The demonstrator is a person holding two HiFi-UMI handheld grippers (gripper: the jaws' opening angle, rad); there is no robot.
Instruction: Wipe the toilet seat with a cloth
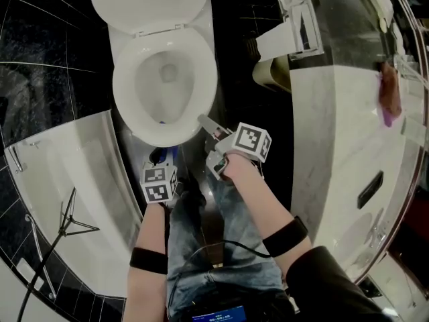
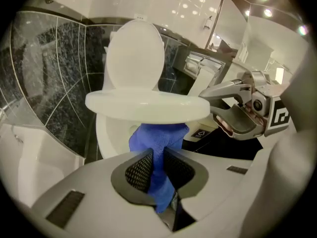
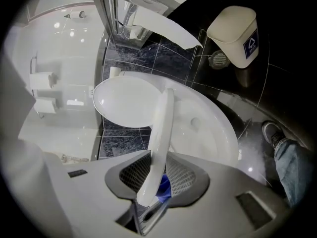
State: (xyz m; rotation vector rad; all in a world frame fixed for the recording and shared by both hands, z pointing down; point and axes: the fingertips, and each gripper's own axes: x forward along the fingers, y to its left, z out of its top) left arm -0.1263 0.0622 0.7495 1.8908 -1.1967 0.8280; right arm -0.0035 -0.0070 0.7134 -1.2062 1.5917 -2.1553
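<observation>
Our right claw (image 3: 158,175) gripped the front edge of the toilet seat (image 3: 162,128), holding it tilted up off the bowl (image 3: 213,128). Our left claw (image 2: 157,166) pinched the blue cloth (image 2: 159,139) just beneath that raised rim. We judged it best to hold the seat steady and press the cloth flat along its underside

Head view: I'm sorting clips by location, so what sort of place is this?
A bathroom, probably in a home or hotel: a white toilet stands on a dark tiled floor, with what looks like a white bathtub on one side and a pale marble vanity counter on the other.
</observation>
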